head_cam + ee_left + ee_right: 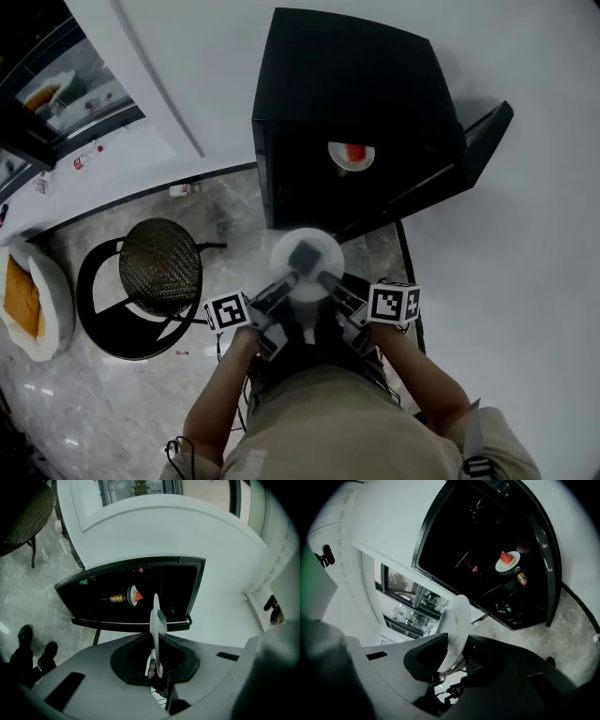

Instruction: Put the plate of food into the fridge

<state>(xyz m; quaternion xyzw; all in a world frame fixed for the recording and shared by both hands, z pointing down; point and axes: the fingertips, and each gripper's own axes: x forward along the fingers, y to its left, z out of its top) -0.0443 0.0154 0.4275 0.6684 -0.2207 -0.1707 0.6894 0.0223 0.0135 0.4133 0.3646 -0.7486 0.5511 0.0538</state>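
Carrying step: the left gripper (289,279) and right gripper (328,279) each clamp the rim of the plate (323,251), held at frame centre just below the open fridge (347,94), where another plate (352,156) with red food sits on a shelf. Next, I judge, it must be kept level, carried forward and set on a free shelf
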